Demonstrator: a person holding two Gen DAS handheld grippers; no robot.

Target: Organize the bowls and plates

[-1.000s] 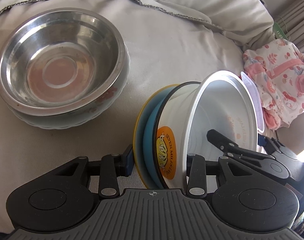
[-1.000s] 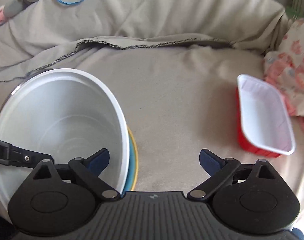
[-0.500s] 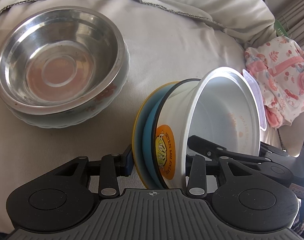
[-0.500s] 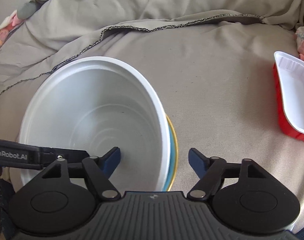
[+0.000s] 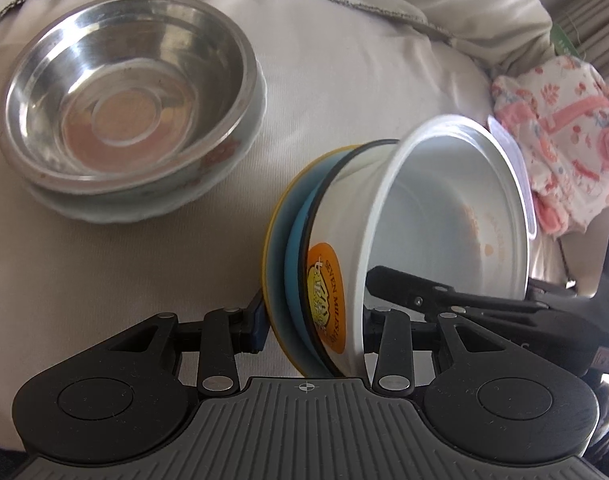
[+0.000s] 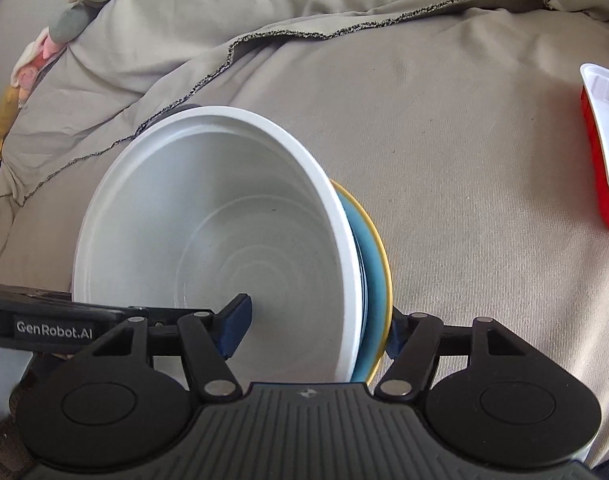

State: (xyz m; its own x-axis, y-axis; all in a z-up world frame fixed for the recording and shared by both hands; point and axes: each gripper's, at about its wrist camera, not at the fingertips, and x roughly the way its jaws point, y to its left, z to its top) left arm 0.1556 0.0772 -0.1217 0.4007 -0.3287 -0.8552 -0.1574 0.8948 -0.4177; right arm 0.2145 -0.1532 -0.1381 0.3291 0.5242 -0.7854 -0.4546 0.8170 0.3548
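A white bowl [image 5: 444, 224] with an orange label is nested with a blue, yellow-rimmed plate [image 5: 282, 256], tipped on edge above the grey blanket. My left gripper [image 5: 316, 320] is shut on this stack, one finger behind the plate, one inside the bowl. In the right wrist view the same bowl [image 6: 208, 216] and plate [image 6: 374, 256] sit between the fingers of my right gripper [image 6: 316, 328]; its left finger is inside the bowl, its right finger touches the plate's back. A steel bowl [image 5: 120, 92] rests in a pale bowl [image 5: 152, 200] at left.
A red tray with a white inside [image 6: 602, 152] lies at the right on the blanket. Pink patterned clothing [image 5: 564, 136] lies at the far right. Folded blanket edges and soft toys [image 6: 64, 20] sit at the back.
My right gripper has moved left and closed around the bowl and plate stack; earlier it was open beside it. The left gripper keeps its hold and the stack has barely moved.
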